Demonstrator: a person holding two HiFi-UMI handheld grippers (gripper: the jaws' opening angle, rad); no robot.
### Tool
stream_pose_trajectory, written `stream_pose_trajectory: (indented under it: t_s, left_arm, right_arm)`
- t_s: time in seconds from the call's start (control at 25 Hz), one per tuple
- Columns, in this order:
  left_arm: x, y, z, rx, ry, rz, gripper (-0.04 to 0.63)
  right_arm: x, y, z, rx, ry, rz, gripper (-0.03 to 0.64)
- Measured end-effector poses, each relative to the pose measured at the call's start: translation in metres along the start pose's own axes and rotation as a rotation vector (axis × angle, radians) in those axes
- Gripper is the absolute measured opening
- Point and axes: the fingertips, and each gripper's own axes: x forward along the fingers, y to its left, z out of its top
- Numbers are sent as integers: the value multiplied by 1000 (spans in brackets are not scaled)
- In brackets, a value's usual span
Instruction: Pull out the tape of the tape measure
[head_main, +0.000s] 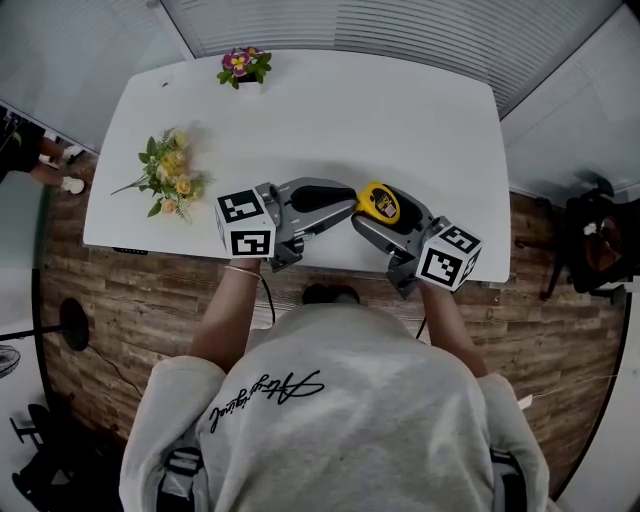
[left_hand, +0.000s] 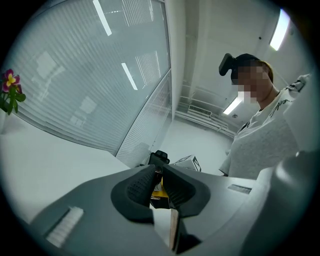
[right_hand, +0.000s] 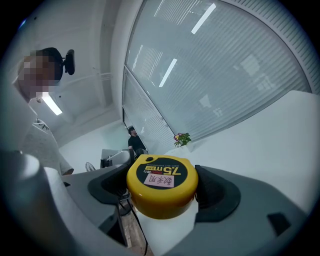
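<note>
Above the tabletop (head_main: 330, 110) edge, right gripper (right_hand: 161, 196) jaws clamp the yellow tape measure (right_hand: 161, 175). Left gripper (left_hand: 159, 186) jaws sit nearly closed at its mouth. Next, probably: secure the tape's end and pull apart.

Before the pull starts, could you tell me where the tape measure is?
Head view, right of centre, above the table near its front edge: the tape measure sits clamped in the right gripper, with the left gripper pinching its left side.

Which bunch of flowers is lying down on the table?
The yellow bunch near the left end of the table lies flat, its stems pointing sideways. The pink and purple flowers at the far edge stand upright.
</note>
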Motion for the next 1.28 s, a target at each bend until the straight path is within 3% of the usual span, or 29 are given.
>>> stream_pose_trajectory:
  t_s: [0.24, 0.56, 0.68, 0.92, 1.28]
  left_arm:
    - [4, 9, -7, 88, -15, 90, 51]
    - [-14, 21, 7, 115, -116, 210, 41]
    - [-25, 26, 2, 146, -105, 274, 32]
    - [-40, 30, -10, 121, -100, 335, 29]
    - [-55, 34, -17, 130, -75, 405, 26]
  right_arm:
    - [0, -4, -3, 18, -7, -13, 413]
    - [-5, -40, -3, 12, 3, -124, 413]
    - [-1, -60, -8, -29, 56, -188, 413]
    - [14, -98, -26, -115, 201, -326, 413]
    - [32, -117, -43, -187, 297, -396, 413]
